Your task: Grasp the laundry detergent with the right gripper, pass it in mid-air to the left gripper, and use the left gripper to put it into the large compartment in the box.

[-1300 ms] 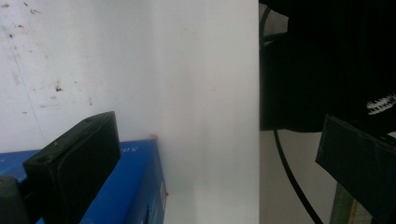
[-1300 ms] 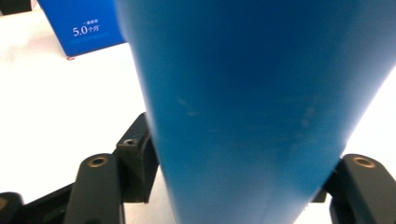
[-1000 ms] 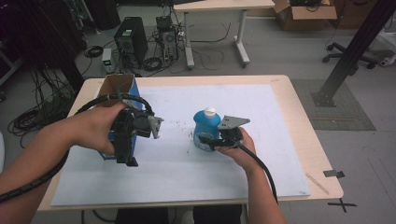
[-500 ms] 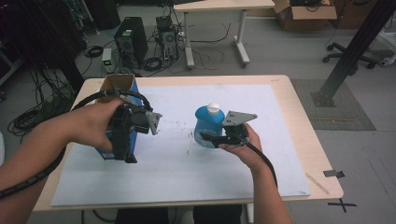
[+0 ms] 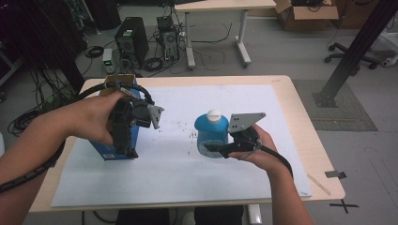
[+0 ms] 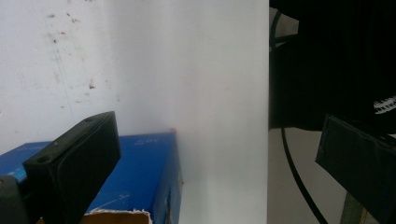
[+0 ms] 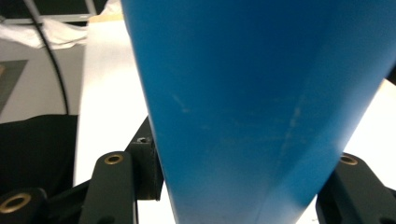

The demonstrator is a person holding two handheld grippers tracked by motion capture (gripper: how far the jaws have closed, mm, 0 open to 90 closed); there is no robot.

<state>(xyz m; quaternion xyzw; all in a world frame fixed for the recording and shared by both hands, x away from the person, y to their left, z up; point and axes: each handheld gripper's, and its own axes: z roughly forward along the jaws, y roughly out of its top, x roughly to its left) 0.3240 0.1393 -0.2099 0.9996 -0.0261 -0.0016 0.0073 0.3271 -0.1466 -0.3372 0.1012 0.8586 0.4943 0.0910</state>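
A blue bottle (image 5: 211,136) with a white cap (image 5: 214,114) hangs a little above the white sheet (image 5: 178,183). My right gripper (image 5: 217,149) is shut on its lower body from the right. In the right gripper view the bottle's blue wall (image 7: 252,93) sits tight between both jaws. To the left stands a blue carton (image 5: 101,149) with an open cardboard top. My left gripper (image 5: 126,151) points down over its near right side. In the left gripper view its jaws stand wide apart; the carton (image 6: 135,177) lies by the left jaw, well clear of the right one.
The white sheet covers most of the wooden table (image 5: 305,122). A strip of tape (image 5: 335,174) lies near the table's right front corner. Beyond the far edge are computer towers (image 5: 131,42), cables and a desk's legs (image 5: 190,42). A black post (image 5: 352,56) leans at the right.
My right gripper has risen with the blue bottle and drifted slightly right. The left gripper has stayed by the carton.
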